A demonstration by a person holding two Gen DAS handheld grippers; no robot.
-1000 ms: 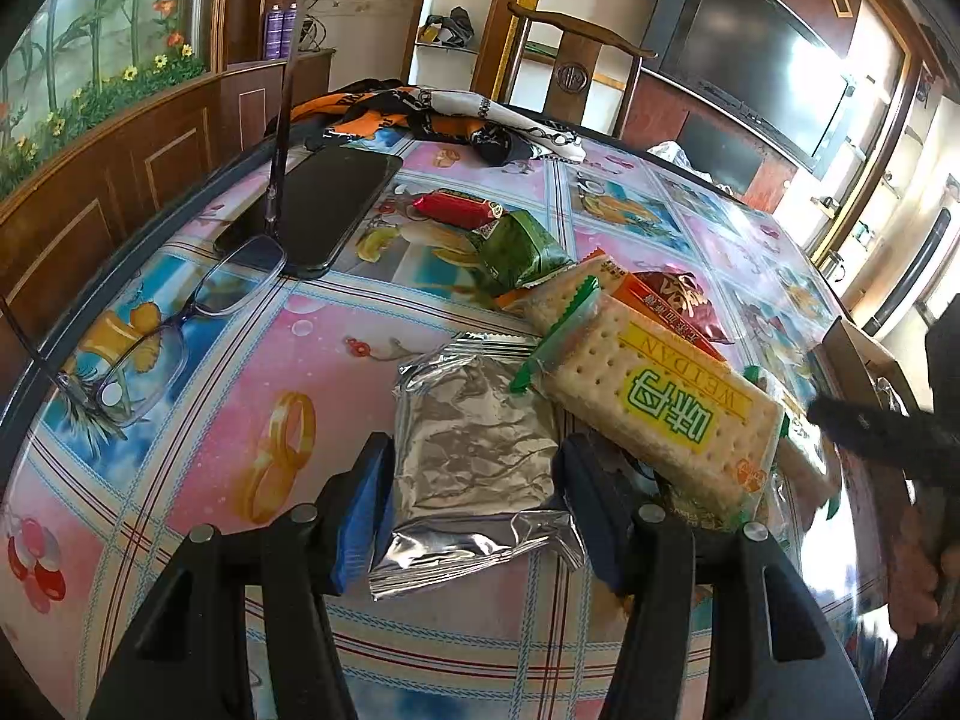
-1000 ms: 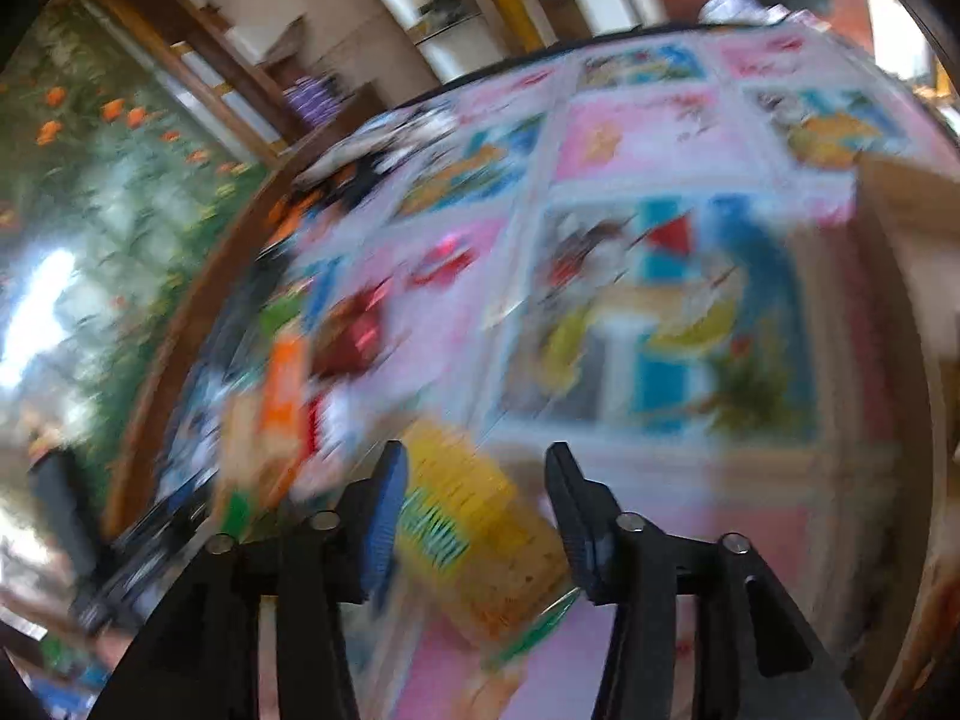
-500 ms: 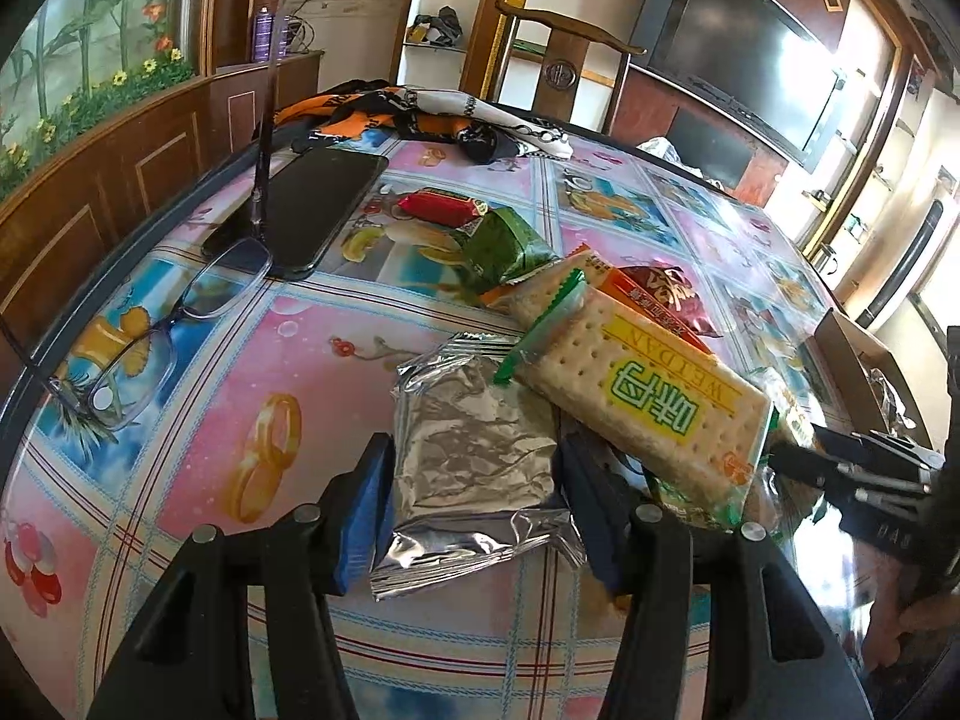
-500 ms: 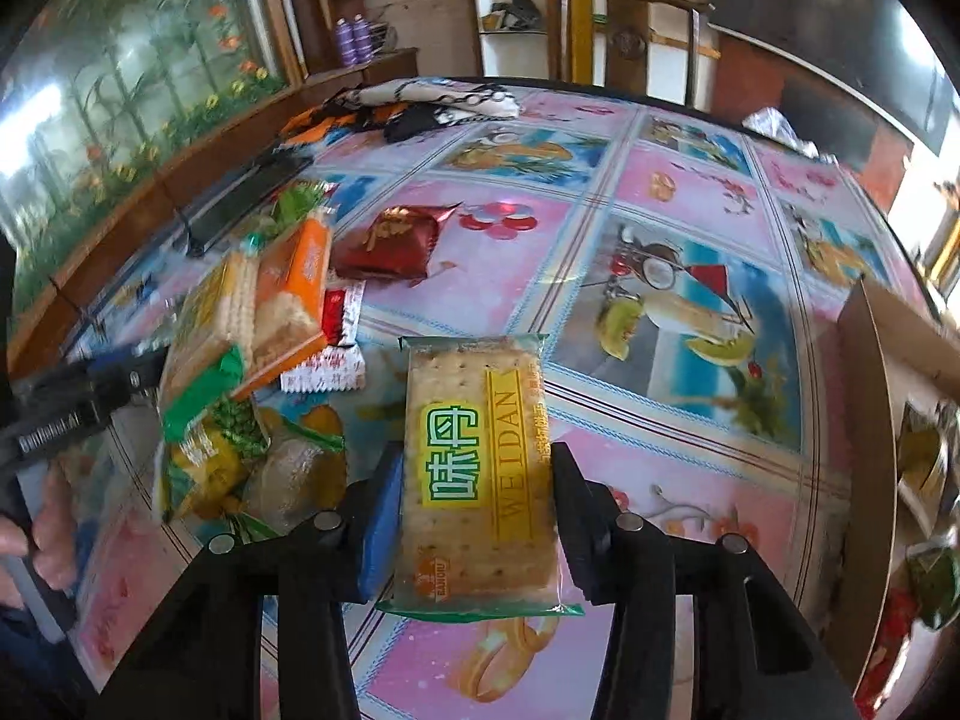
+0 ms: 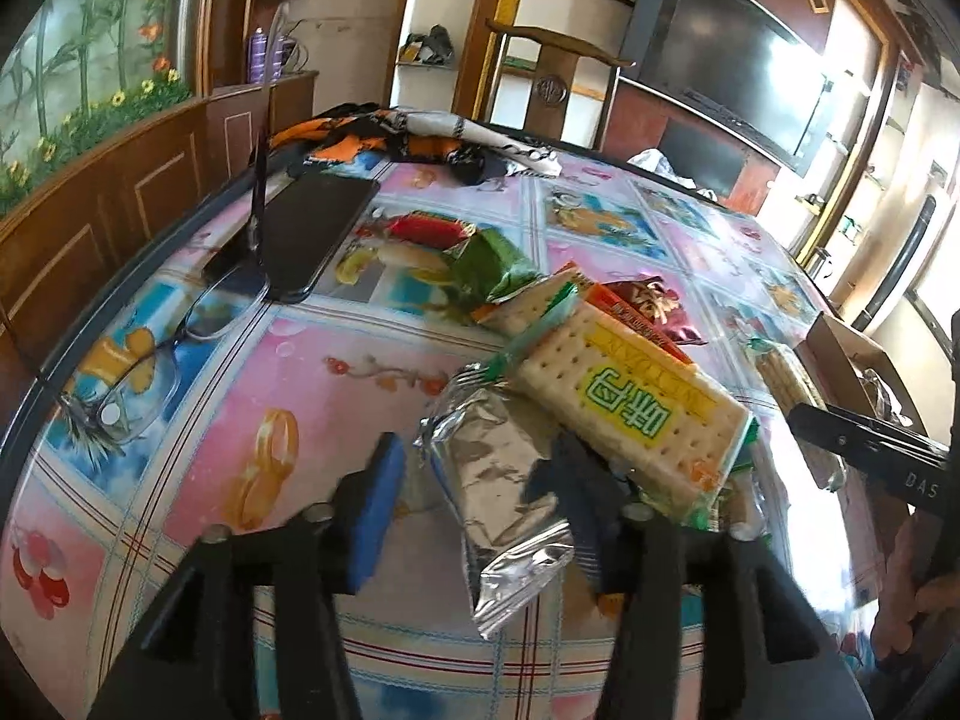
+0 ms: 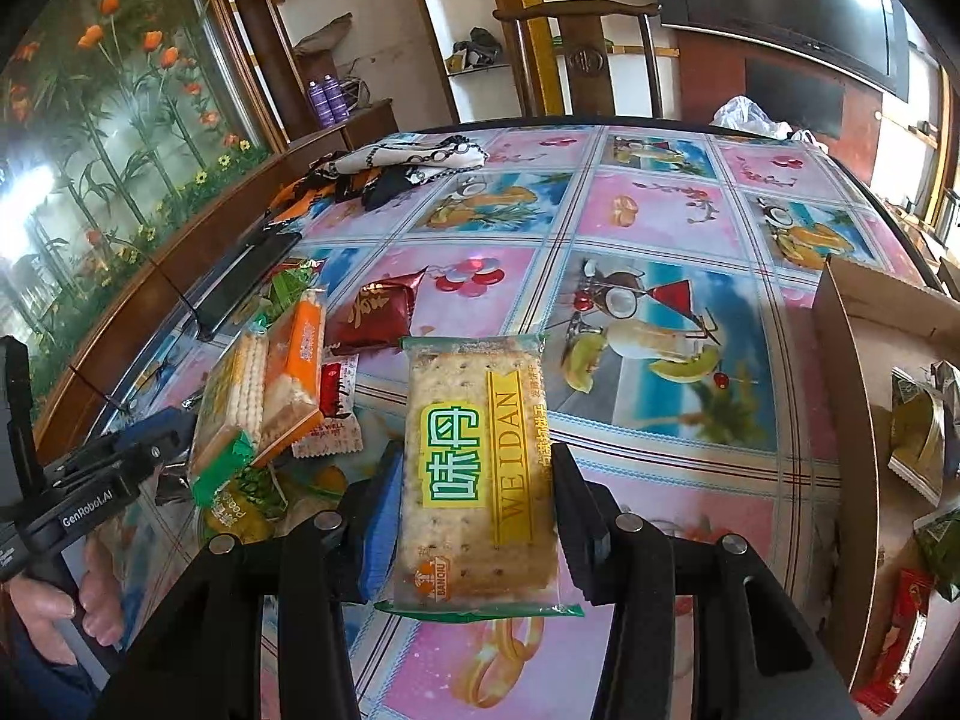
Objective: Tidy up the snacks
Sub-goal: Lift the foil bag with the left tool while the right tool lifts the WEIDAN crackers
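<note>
Left wrist view: the left tongs (image 5: 474, 489) stand wide around a silver packet (image 5: 501, 492) on the worktop (image 5: 300, 384), not yet gripping.

Right wrist view: the right tongs (image 6: 474, 501) hold a cracker pack (image 6: 477, 468) above the worktop; it should probably go next into the cardboard box (image 6: 852, 420) at the right.

Bright daylight pours in from the windows right of the TV (image 5: 738, 54), blown out white there. Glare streaks the glossy tablecloth (image 5: 336, 372) near its right edge. Both views are sharp in the middle, with heavy fisheye bending and dark vignette corners.
</note>
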